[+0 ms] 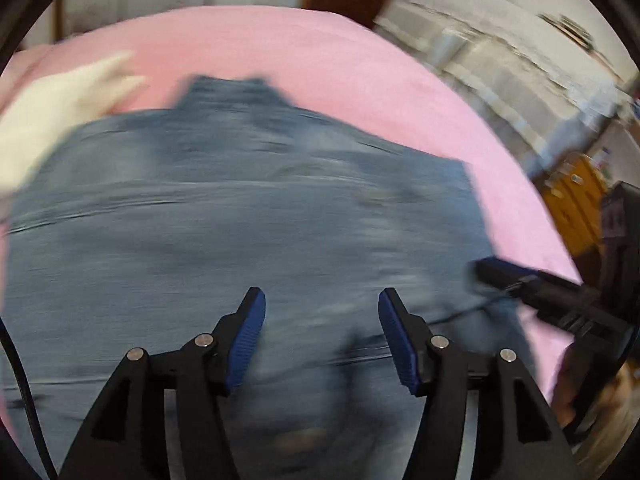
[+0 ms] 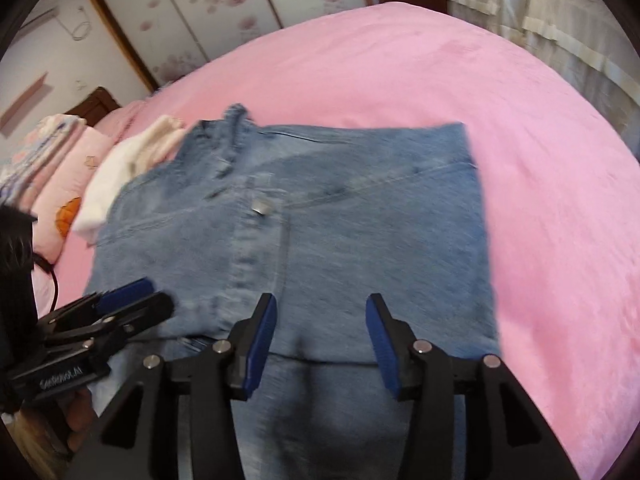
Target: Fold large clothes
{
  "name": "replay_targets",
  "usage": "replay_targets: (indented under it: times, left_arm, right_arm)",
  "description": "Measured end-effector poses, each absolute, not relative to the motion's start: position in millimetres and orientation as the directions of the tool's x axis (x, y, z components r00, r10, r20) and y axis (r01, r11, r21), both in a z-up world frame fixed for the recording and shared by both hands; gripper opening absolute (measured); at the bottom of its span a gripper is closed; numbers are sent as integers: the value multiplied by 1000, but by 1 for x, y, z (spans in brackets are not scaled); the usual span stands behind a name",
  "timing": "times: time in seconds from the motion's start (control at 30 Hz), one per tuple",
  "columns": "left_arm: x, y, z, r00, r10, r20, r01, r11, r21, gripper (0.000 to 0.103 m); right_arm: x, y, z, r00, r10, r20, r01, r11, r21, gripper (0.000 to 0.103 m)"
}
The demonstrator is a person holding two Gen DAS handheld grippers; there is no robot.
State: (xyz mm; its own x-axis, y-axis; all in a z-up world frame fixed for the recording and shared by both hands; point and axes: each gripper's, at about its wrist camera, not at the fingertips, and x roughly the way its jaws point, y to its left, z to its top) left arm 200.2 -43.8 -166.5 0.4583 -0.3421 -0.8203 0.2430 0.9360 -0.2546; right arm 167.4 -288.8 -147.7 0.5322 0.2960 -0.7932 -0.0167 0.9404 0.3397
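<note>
Blue denim jeans (image 1: pixel 240 200) (image 2: pixel 320 220) lie folded and flat on a pink bed (image 1: pixel 320 48) (image 2: pixel 480 100), the waistband button (image 2: pixel 260 205) facing up. My left gripper (image 1: pixel 322 300) hovers over the near part of the denim, open, with nothing between its blue pads. It also shows at the left edge of the right wrist view, left gripper (image 2: pixel 132 300), by the jeans' near left corner. My right gripper (image 2: pixel 321 304) is open above the near fold edge, its pads clear of the cloth. In the blurred left wrist view the right gripper (image 1: pixel 500 276) sits at the jeans' right edge.
A white garment (image 1: pixel 52 120) (image 2: pixel 120 168) lies at the far left of the jeans. Pink pillows (image 2: pixel 60 184) are stacked beyond it. A wardrobe with flowered doors (image 2: pixel 208 12) stands behind the bed, covered furniture (image 2: pixel 540 28) at the right. A black cable (image 2: pixel 52 276) trails at left.
</note>
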Motion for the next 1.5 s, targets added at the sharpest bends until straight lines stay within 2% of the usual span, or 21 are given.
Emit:
replay_targets:
  times: [0.07, 0.1, 0.17, 0.27, 0.43, 0.53, 0.6, 0.63, 0.7, 0.73, 0.8, 0.93, 1.0, 1.07, 1.13, 1.17, 1.23, 1.27, 1.37, 1.5]
  left_arm:
    - [210, 19, -162, 501, -225, -836, 135, 974, -181, 58]
    - [212, 37, -161, 511, -187, -839, 105, 982, -155, 58]
    - [225, 93, -164, 513, -63, -856, -9, 997, -78, 58]
    - [246, 163, -175, 474, 1, -881, -132, 989, -70, 59]
    - [275, 222, -210, 383, -88, -919, -218, 959, -183, 59]
    - [289, 226, -227, 358, -141, -923, -208, 952, -226, 67]
    - [292, 225, -229, 375, -132, -918, -201, 955, -220, 65]
    - [294, 222, -230, 386, -133, -913, -194, 956, -221, 63]
    - [297, 211, -228, 400, -169, -901, -142, 960, -243, 12]
    - [299, 208, -228, 411, -134, -902, -144, 967, -209, 11]
    - [290, 201, -210, 499, -65, -864, -147, 976, -159, 7]
    - [274, 193, -188, 631, -31, -775, -157, 973, -167, 5]
    - [277, 188, -193, 641, 1, -767, -169, 976, -140, 5]
    - [276, 198, -213, 613, 33, -789, -182, 978, -100, 8]
    - [272, 204, -231, 558, 62, -828, -215, 974, -72, 12]
    - [274, 205, -233, 547, 69, -834, -231, 970, -71, 17]
    - [273, 200, -222, 536, 111, -837, -250, 968, -32, 26]
    - [271, 198, -214, 530, 136, -837, -255, 967, -4, 35]
    - [251, 181, -185, 581, 157, -799, -223, 974, 30, 38]
    - [220, 143, -163, 642, 37, -766, -170, 981, -95, 53]
  right_arm:
    - [177, -278, -142, 532, 332, -779, -49, 930, 363, 62]
    - [184, -272, -142, 533, 341, -775, -64, 929, 365, 65]
    - [203, -259, -145, 528, 336, -780, -88, 935, 343, 66]
    - [235, -246, -157, 498, 333, -801, -108, 940, 323, 66]
    - [282, -230, -181, 450, 306, -839, -103, 951, 292, 66]
    - [289, -219, -187, 439, 333, -834, -132, 943, 307, 68]
    - [286, -207, -186, 450, 322, -833, -182, 946, 267, 57]
    - [283, -200, -187, 450, 316, -835, -212, 946, 244, 40]
    - [276, -191, -185, 466, 302, -832, -234, 949, 213, 30]
    - [273, -189, -182, 479, 299, -825, -238, 949, 205, 25]
    - [266, -189, -169, 522, 304, -797, -231, 950, 210, 20]
    - [257, -187, -143, 646, 295, -704, -228, 955, 191, 20]
    - [265, -184, -156, 644, 246, -725, -192, 969, 158, 21]
    - [282, -183, -191, 547, 207, -811, -150, 978, 148, 25]
    - [284, -185, -196, 542, 207, -815, -129, 978, 162, 32]
    - [282, -185, -190, 541, 170, -824, -100, 985, 138, 46]
    - [272, -184, -176, 558, 93, -825, -67, 996, 66, 59]
    - [263, -183, -168, 580, 94, -809, -85, 995, 55, 59]
    - [231, -175, -148, 636, 116, -763, -140, 990, 34, 58]
    - [200, -149, -135, 637, 229, -736, -202, 971, 128, 58]
